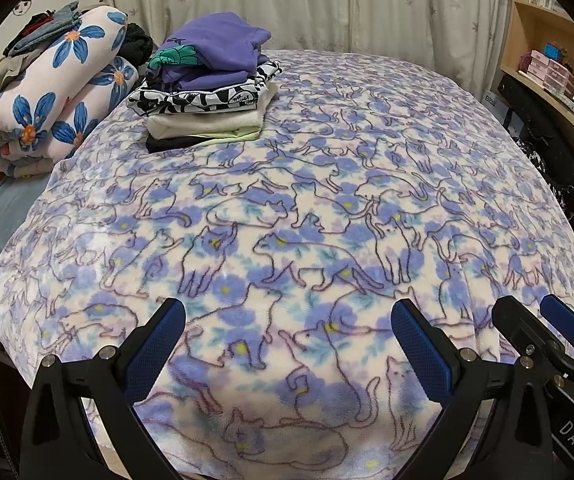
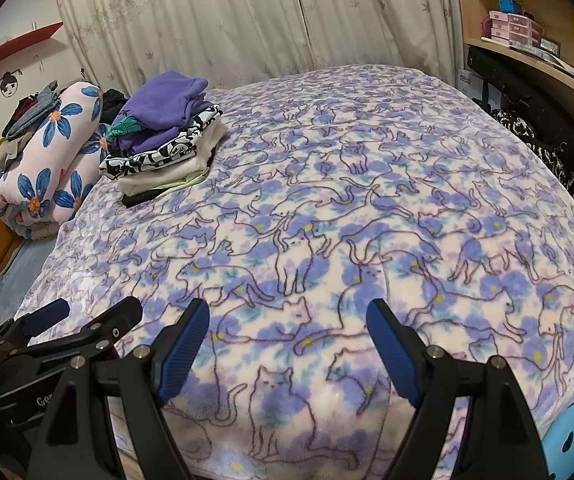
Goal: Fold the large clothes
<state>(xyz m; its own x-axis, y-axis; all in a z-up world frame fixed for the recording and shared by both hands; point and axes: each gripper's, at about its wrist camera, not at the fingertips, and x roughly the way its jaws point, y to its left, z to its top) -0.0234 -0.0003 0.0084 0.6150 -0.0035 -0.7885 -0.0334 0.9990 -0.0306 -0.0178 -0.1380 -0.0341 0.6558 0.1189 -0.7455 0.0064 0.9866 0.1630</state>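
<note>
Left gripper (image 1: 289, 318) and right gripper (image 2: 287, 318), fingers apart, empty, above cat-print blanket (image 1: 287, 208); folded clothes stack (image 1: 207, 92) at eleven o'clock (far corner). Advisable: pinch the near hem at matched corners.

left wrist: aimed down from the near edge of the bed (image 1: 327, 208) | right wrist: same edge, just beside | shared: bed top, clothes stack (image 1: 207, 92) at far-left corner, curtain (image 2: 247, 12)

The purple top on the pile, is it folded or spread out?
Folded: the purple top sits bunched in layers atop the pile.
</note>
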